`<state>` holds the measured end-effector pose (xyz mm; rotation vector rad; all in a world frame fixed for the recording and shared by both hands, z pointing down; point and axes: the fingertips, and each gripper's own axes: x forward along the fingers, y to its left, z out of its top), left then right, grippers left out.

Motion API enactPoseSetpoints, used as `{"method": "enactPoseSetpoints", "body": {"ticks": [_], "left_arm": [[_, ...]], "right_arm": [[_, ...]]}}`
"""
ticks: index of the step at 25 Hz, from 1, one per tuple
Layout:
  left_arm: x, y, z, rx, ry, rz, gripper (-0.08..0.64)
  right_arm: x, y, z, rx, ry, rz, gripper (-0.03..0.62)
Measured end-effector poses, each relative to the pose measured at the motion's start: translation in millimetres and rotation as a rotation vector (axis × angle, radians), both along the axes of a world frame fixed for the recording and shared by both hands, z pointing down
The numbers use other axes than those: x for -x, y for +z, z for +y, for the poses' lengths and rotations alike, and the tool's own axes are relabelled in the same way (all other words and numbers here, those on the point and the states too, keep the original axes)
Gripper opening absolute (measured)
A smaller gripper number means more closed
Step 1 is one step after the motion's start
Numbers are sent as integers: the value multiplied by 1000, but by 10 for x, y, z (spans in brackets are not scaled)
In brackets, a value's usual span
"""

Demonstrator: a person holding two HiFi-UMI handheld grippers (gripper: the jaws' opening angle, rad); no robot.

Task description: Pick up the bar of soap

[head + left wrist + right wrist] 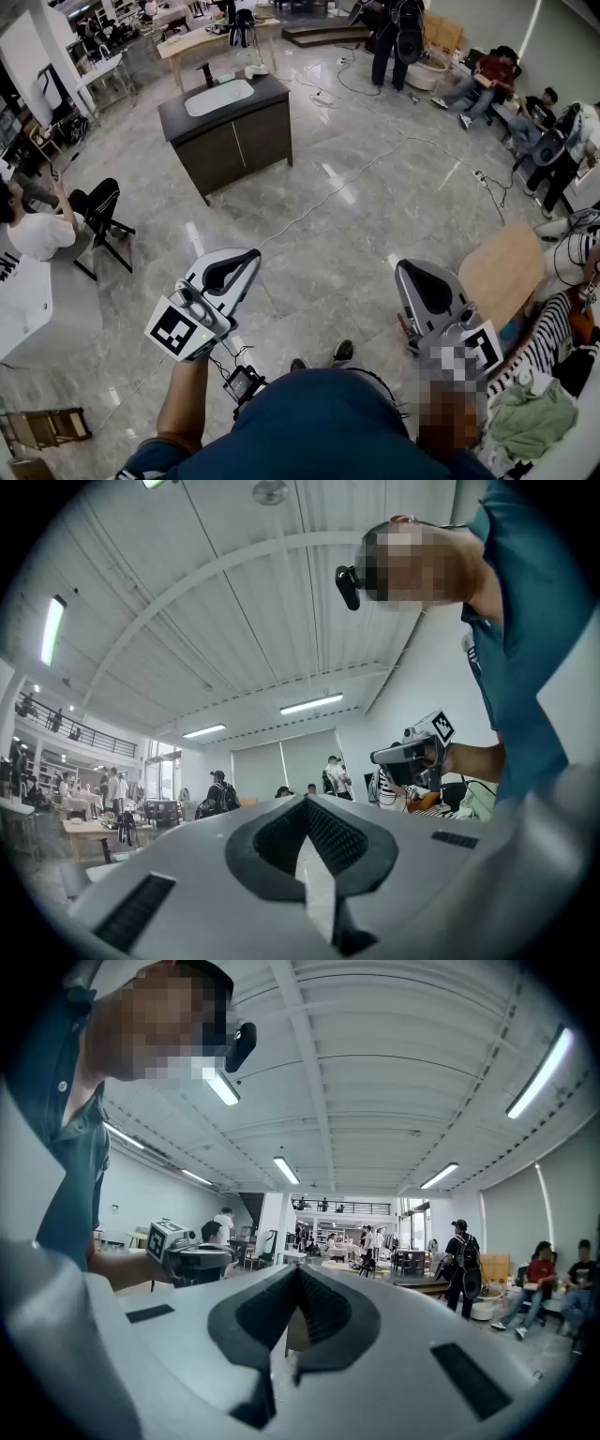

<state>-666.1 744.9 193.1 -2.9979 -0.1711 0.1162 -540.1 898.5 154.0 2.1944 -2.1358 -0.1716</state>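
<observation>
Upper left, on the dark sink cabinet (234, 141), I can't identify the small pale things (255, 70) beside its white basin (218, 97): too small.

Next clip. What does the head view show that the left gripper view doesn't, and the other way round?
Head view only: the dark sink cabinet with its white basin, far across the marble floor.

Left gripper view only: the ceiling with its strip lights, and the left hand-held gripper seen along its jaws, which are shut with nothing between them.

Both: the right hand-held gripper, likewise carrying nothing, and bystanders in the hall.
</observation>
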Motion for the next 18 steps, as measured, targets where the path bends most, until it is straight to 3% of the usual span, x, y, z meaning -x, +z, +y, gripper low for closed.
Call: {"method": "enactPoseSetpoints", "body": {"ticks": [9,18], "left_arm": [[-189,45,-92,1,-11,-18,3],[-683,86,-107,-4,-40,-46,3]], "right_arm": [[-218,67,-105,0,-8,-17,14],[-763,134,-149,-18,-39,-61,15]]}}
